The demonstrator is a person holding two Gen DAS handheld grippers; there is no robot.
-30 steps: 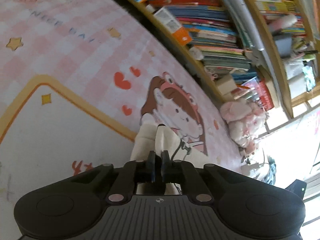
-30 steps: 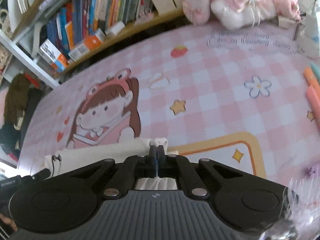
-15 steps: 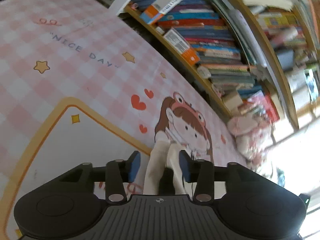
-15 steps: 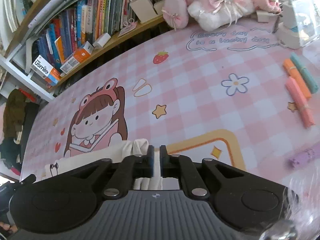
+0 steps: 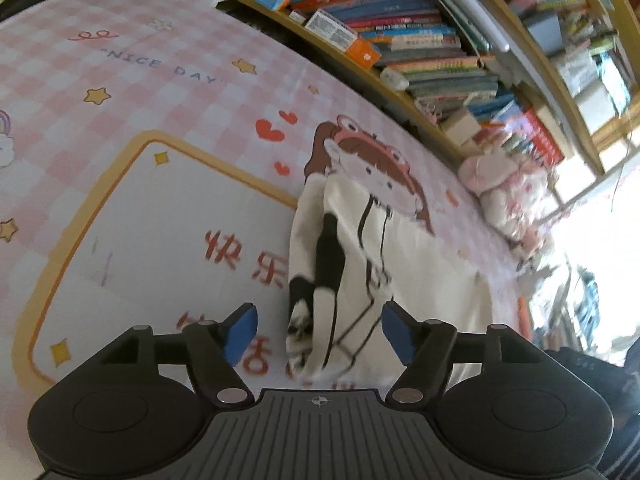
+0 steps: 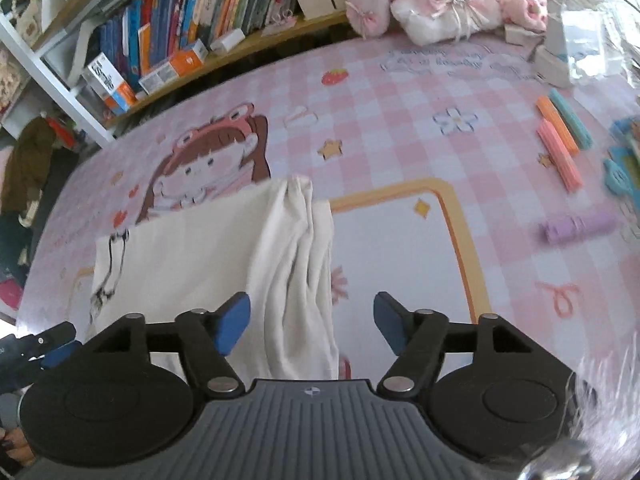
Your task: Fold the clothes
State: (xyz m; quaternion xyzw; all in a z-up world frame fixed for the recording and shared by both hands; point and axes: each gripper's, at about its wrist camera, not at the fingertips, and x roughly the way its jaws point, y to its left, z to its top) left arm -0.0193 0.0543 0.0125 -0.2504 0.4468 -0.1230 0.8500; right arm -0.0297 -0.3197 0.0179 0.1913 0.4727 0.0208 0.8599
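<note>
Garment flat on the table, both sets of fingers spread wide and holding nothing.

Left wrist view: the cream garment lies on the pink checked table, its black-printed end bunched just ahead of the left gripper, whose blue-padded fingers gape either side of it. Right wrist view: the same garment lies just below the cartoon girl print; its rumpled end runs between the right gripper fingers, also wide apart. Judging by the bunching, any further fold wants both ends pinched evenly, cloth kept taut, edges matched before letting go.
</note>
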